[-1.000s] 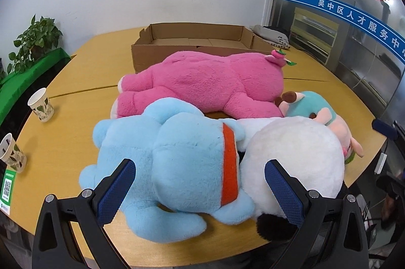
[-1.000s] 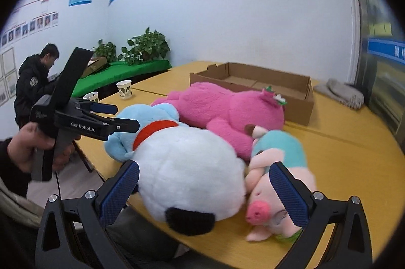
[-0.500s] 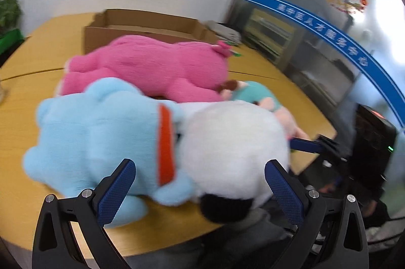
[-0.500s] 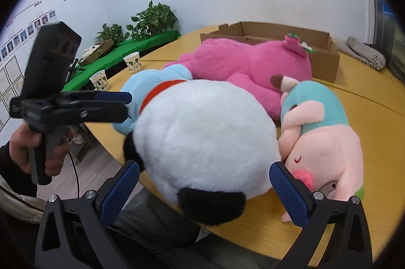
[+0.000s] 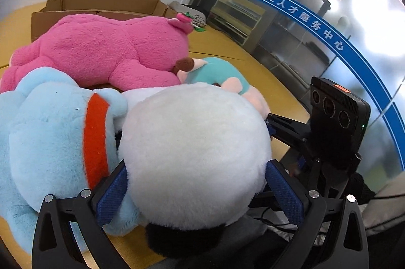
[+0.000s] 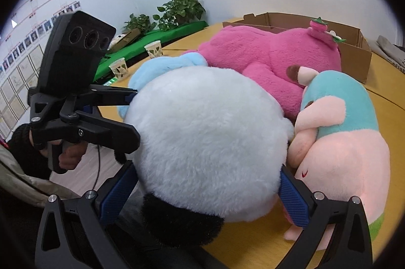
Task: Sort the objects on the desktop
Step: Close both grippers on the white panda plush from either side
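A round white plush toy [image 5: 195,142] with black patches lies at the near edge of the wooden table [image 5: 265,82]. My left gripper [image 5: 196,166] is open, its blue pads straddling the toy's sides. My right gripper [image 6: 207,167] is open too and straddles the same white plush toy [image 6: 207,122] from the other side. A light blue plush [image 5: 50,132] with an orange collar lies left of it. Behind lie a big pink plush [image 5: 106,49] and a teal and pink pig plush [image 6: 341,130]. An open cardboard box [image 5: 101,1] stands at the back.
Two paper cups [image 6: 154,49] stand on the table's far left side near potted plants [image 6: 182,8]. A grey cloth [image 5: 187,11] lies beside the box. A person's hand [image 6: 68,155] holds the left gripper's handle beyond the table edge.
Both grippers have moved in toward the white plush. It now fills the gap between each pair of fingers. The left gripper also swung right, off the blue plush.
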Action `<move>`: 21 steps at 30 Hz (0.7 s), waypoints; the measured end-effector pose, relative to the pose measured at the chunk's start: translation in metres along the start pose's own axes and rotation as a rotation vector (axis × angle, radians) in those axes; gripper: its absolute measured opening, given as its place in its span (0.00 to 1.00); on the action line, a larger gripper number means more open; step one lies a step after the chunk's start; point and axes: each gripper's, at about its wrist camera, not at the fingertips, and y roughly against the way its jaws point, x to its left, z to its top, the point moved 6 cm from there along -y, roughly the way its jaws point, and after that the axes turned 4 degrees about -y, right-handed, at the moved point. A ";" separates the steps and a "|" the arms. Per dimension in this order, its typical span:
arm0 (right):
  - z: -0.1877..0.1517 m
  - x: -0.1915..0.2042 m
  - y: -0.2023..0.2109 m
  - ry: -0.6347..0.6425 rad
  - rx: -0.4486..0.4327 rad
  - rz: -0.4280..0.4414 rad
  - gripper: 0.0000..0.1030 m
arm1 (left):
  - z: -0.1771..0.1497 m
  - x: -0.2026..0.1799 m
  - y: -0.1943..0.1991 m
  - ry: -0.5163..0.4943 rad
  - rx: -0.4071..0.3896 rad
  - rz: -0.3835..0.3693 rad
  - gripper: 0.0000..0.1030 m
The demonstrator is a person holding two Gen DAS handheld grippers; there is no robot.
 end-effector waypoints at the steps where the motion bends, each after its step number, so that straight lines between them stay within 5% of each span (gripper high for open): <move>1: 0.000 0.000 0.002 -0.005 0.000 0.007 1.00 | 0.000 -0.002 0.003 -0.001 0.000 -0.016 1.00; 8: 0.007 0.000 -0.006 0.029 0.018 -0.036 1.00 | 0.006 0.004 0.008 -0.008 -0.004 -0.058 1.00; 12: 0.008 0.003 -0.014 0.031 0.014 -0.068 1.00 | 0.002 0.002 -0.006 -0.078 0.018 0.022 1.00; 15: 0.008 0.005 -0.013 0.026 0.013 -0.068 0.98 | 0.002 0.003 -0.005 -0.081 0.015 0.014 1.00; 21: 0.011 0.023 0.010 0.051 -0.082 -0.024 0.91 | 0.005 0.001 0.016 -0.029 -0.014 -0.030 0.94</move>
